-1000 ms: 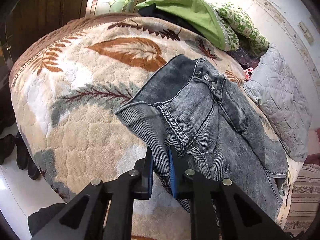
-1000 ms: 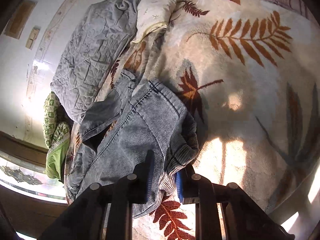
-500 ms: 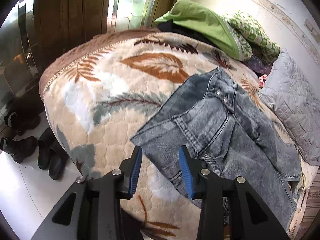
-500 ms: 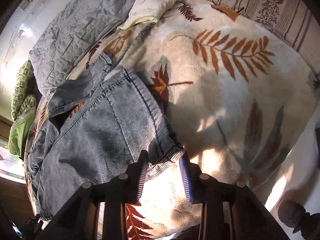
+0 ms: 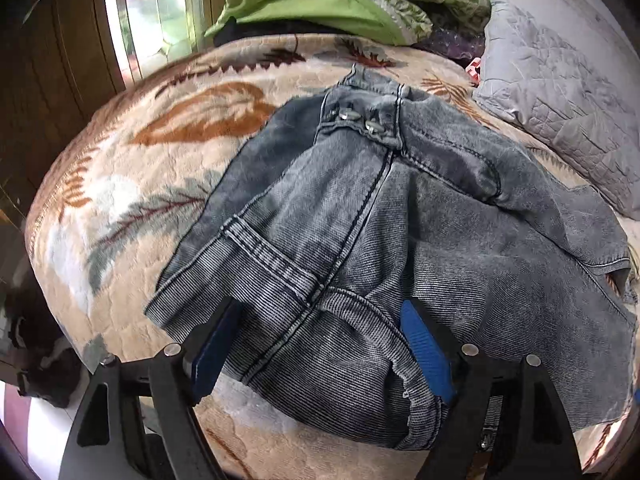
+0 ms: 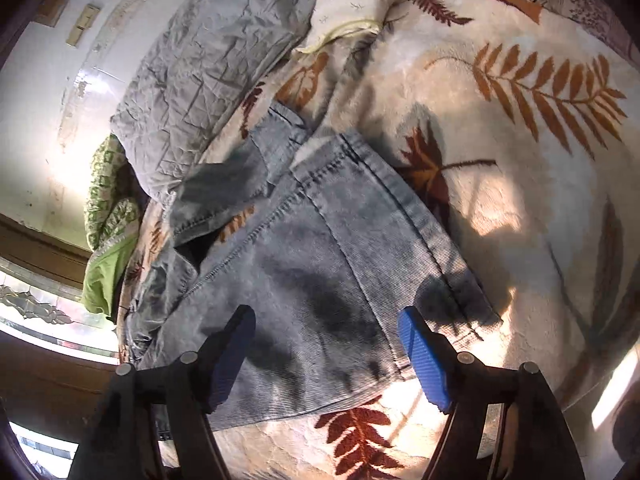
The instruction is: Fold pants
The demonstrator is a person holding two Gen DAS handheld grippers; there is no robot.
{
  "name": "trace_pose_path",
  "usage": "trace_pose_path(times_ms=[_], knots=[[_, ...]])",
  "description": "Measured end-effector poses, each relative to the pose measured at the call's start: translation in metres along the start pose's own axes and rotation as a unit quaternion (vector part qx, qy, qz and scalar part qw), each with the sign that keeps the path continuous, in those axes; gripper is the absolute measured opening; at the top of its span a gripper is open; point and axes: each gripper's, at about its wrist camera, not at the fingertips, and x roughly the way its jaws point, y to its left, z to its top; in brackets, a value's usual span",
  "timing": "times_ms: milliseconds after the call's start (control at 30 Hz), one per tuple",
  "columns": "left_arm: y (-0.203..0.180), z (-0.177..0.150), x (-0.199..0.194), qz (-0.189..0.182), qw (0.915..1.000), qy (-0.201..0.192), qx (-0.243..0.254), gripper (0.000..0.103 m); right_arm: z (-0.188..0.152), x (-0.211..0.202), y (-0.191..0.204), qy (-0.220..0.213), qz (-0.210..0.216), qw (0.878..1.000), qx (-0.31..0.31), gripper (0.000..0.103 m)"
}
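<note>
Item-wise: pants (image 5: 400, 216), grey denim, folded on the bed (image 5: 120, 184) beneath both my grippers. Soft, fairly heavy, not slippery; I'd grip hems. Left gripper (image 5: 320, 344) and right gripper (image 6: 328, 356) opening, nothing clamped.

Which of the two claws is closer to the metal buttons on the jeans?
Left. The left claw, jaws opening, hangs over the jeans with the metal buttons just ahead. The right claw, also opening, is over the hem end; no buttons show there.
</note>
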Motion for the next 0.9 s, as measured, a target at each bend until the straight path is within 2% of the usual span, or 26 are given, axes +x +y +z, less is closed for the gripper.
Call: trace_pose_path(times_ms=[33, 100, 200, 367, 533, 567, 633, 667, 700, 733, 833, 900], knots=[[0.0, 0.003, -0.012, -0.008, 0.9998, -0.013, -0.011, 0.082, 0.006, -0.007, 0.009, -0.014, 0.013, 1.0, -0.007, 0.075], [0.0, 0.014, -0.037, -0.053, 0.9962, -0.06, -0.035, 0.082, 0.027, -0.014, 0.027, -0.032, 0.024, 0.999, -0.027, 0.075], [-0.005, 0.032, -0.051, -0.073, 0.9918, -0.099, -0.035, 0.084, 0.062, 0.003, 0.043, -0.039, 0.069, 0.997, -0.019, 0.075], [-0.006, 0.049, -0.014, -0.092, 0.9923, -0.069, -0.045, 0.084, 0.103, 0.081, 0.036, 0.027, 0.115, 0.99, 0.076, 0.075], [0.007, 0.042, 0.022, -0.089, 0.9927, -0.025, -0.077, 0.084, 0.114, 0.127, 0.021, 0.047, 0.067, 0.988, 0.127, 0.072], [0.008, 0.042, 0.024, -0.088, 0.9927, -0.024, -0.079, 0.084, 0.117, 0.131, 0.018, 0.044, 0.066, 0.988, 0.134, 0.068], [0.011, 0.044, 0.025, -0.09, 0.9923, -0.022, -0.083, 0.084, 0.125, 0.135, 0.018, 0.033, 0.044, 0.99, 0.127, 0.049], [0.012, 0.045, 0.025, -0.091, 0.992, -0.023, -0.084, 0.084, 0.128, 0.137, 0.019, 0.031, 0.037, 0.992, 0.119, 0.011], [0.013, 0.047, 0.023, -0.091, 0.9919, -0.025, -0.084, 0.084, 0.13, 0.137, 0.02, 0.032, 0.031, 0.993, 0.111, 0.005], [0.013, 0.049, 0.022, -0.09, 0.9921, -0.029, -0.083, 0.084, 0.132, 0.132, 0.023, 0.022, 0.015, 0.995, 0.092, 0.005], [0.019, 0.059, 0.018, -0.084, 0.9919, -0.039, -0.087, 0.084, 0.136, 0.1, 0.041, -0.037, -0.035, 0.998, 0.024, 0.005], [0.023, 0.068, 0.018, -0.086, 0.991, -0.045, -0.093, 0.084, 0.133, 0.074, 0.055, -0.079, -0.071, 0.994, -0.034, 0.005]])
